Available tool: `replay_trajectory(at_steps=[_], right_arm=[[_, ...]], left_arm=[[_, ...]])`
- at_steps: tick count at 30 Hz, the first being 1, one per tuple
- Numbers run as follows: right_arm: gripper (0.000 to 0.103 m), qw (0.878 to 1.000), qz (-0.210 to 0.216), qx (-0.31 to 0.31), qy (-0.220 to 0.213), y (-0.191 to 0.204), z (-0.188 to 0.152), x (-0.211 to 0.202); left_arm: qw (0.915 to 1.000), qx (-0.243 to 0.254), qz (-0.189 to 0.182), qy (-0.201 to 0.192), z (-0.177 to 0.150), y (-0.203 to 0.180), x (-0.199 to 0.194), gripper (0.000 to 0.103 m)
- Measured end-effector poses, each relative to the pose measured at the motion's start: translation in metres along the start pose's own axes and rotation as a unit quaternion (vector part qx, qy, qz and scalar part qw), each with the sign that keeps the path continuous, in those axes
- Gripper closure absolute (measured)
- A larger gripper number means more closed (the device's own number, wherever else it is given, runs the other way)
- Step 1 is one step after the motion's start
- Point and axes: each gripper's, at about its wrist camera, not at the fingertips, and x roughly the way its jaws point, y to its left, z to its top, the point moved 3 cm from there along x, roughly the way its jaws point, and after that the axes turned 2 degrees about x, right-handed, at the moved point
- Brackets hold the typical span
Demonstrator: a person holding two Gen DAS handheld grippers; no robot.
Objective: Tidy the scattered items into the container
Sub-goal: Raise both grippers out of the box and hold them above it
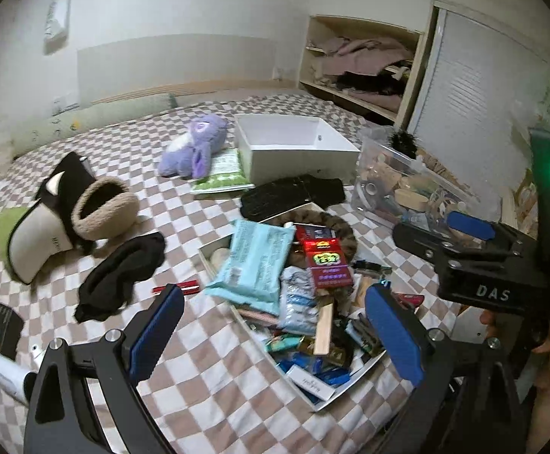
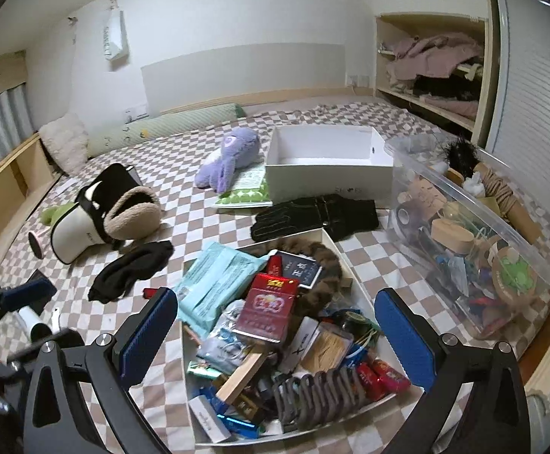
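A shallow white box point(image 1: 326, 405) point(image 2: 324, 231) on the checked bed is heaped with small things: a teal wipes pack point(image 1: 254, 261) point(image 2: 214, 283), red cigarette packs point(image 1: 326, 265) point(image 2: 271, 310), a brown fur band, sachets. My left gripper point(image 1: 275, 333) hangs open over its near end, nothing between the blue pads. My right gripper point(image 2: 276, 336) is open above the same box, also holding nothing. Loose on the bed lie a black sock point(image 1: 119, 276) point(image 2: 131, 270), a red lighter point(image 1: 176, 286) point(image 2: 148, 293), black gloves point(image 1: 290, 195) point(image 2: 312, 213) and a white tube point(image 1: 8, 374) point(image 2: 32, 321).
An empty deep white box point(image 1: 301, 168) point(image 2: 327, 181) stands behind, with a purple plush point(image 1: 195, 145) and a green wipes pack point(image 1: 222, 178) to its left. A clear bin point(image 1: 373, 140) point(image 2: 464, 185) of oddments is at the right. Fleece-lined boots point(image 1: 66, 212) lie at the left.
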Motion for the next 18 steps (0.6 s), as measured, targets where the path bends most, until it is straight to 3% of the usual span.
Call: replay_trajectory(at_steps=[10, 18], right_arm=[[0.0, 0.999, 0.024, -0.035, -0.03, 0.028, -0.02, -0.026], [0.0, 0.997, 0.019, -0.06, -0.045, 0.039, -0.037, -0.037]], left_arm=[[0.9994, -0.001, 0.031, -0.015, -0.022, 0.009, -0.026, 0.006], [0.9985, 0.001, 0.051, -0.022, -0.038, 0.013, -0.039, 0.006]])
